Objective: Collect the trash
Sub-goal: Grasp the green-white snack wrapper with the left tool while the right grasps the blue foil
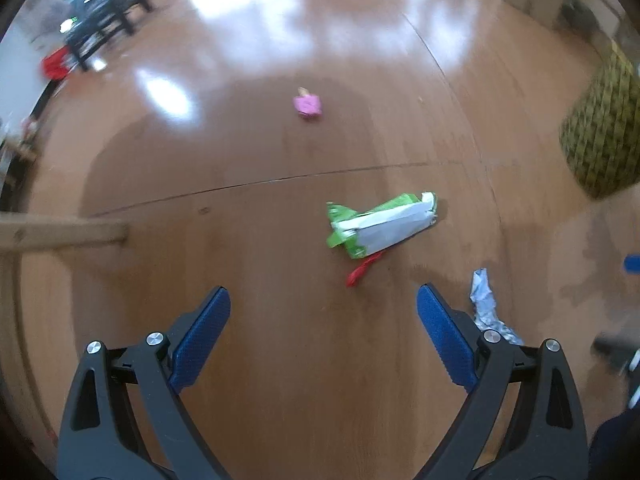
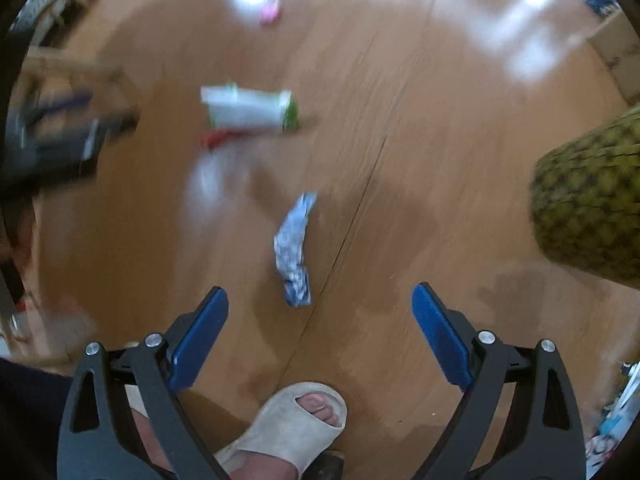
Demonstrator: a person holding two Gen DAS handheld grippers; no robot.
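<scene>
Both grippers hang over the wooden floor with their blue-padded jaws spread wide and nothing between them. Ahead of the left gripper, a little to its right, lies a crumpled green-and-white wrapper, flat on the boards, with a small red scrap poking out from under its near edge. Just outside the left gripper's right finger sits a twisted blue-and-white wrapper, partly hidden behind that finger. Farther off, straight ahead, a small pink piece lies by itself on the floor, well apart from the rest.

From the right gripper, the same blue-and-white wrapper lies just beyond the fingertips, roughly centred between the open jaws but slightly toward the left finger, stretched lengthwise away from the gripper. The green-and-white wrapper and the red scrap show beyond it to the left, blurred. The pink piece is far ahead, near a bright reflection.

A woven olive-yellow basket stands on the floor off to the right, well apart from the wrappers. Below the right gripper a foot in a pale open-toed slipper rests on the boards.
</scene>
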